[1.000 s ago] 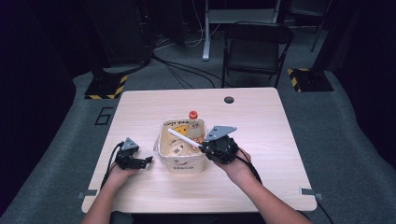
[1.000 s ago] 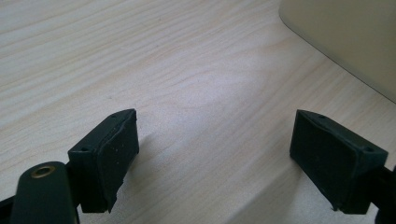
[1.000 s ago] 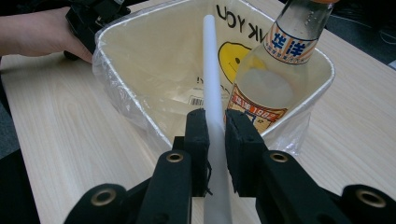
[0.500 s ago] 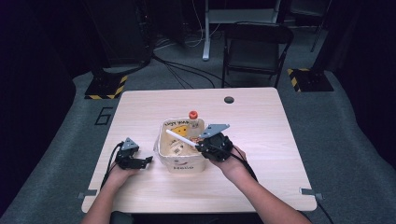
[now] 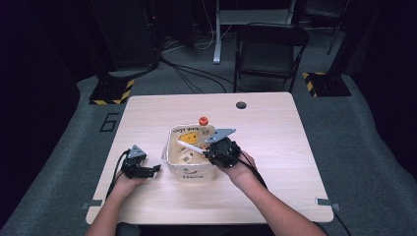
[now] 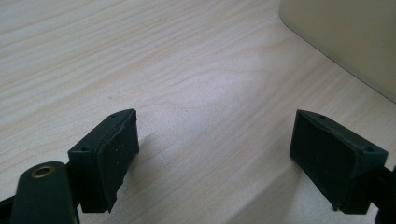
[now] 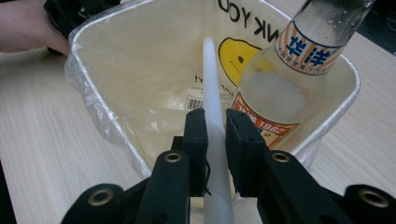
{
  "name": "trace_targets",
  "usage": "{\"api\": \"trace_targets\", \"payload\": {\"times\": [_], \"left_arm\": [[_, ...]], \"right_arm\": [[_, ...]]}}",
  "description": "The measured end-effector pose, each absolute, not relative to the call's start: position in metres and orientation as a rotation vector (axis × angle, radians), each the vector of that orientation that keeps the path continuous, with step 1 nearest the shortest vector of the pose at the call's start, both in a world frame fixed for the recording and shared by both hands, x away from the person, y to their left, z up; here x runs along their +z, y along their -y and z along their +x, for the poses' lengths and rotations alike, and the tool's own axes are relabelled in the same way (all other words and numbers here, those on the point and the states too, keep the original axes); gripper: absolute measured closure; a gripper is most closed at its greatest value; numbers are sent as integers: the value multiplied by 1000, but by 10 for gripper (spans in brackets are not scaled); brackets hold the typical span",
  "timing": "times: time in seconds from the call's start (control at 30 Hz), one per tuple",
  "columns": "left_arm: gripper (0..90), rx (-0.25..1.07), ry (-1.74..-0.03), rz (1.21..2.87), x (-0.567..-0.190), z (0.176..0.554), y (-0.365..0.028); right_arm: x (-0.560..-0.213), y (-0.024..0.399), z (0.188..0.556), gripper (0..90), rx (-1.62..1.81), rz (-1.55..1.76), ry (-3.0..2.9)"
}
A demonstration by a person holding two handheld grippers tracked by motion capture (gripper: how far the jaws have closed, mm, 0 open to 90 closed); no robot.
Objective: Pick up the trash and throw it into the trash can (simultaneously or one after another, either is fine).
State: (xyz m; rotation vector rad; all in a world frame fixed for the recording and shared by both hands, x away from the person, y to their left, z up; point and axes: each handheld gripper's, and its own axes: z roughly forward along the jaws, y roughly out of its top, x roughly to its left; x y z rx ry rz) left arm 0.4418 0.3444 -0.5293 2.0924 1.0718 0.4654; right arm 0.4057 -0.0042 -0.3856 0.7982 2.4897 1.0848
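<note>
Right gripper (image 7: 216, 135) clamped on white stick (image 7: 211, 88) over lined bin (image 7: 88, 74).
Stick ran straight ahead from between its jaws into the bin; glass bottle (image 7: 275, 88) leaned just right of them. Left gripper (image 6: 215, 158) stood open on table (image 6: 140, 56), bin ahead-right.

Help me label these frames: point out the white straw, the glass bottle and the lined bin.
White straw (image 7: 211, 93), right gripper view, mid-shaft above the tongs.
Glass bottle (image 7: 268, 93), right gripper view, clear body above the lower label.
Lined bin (image 5: 189, 174), high view, front outer wall.
</note>
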Motion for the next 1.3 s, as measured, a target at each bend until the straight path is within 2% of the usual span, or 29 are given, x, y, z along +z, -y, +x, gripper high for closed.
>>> {"api": "trace_targets", "payload": {"times": [0.2,0.4,0.77,1.3], "left_arm": [[154,465,-1072,2092,-529,442,-344],[154,465,-1072,2091,-529,442,-344],[155,465,-1072,2092,-529,442,-344],[154,466,-1065,2099,-529,440,-345]], "right_arm": [[-385,4,406,744,1133,781,-2468],[-382,10,406,669,1197,772,-2424],[-364,44,409,563,1291,796,-2326],[-364,97,412,506,1278,791,-2210]]}}
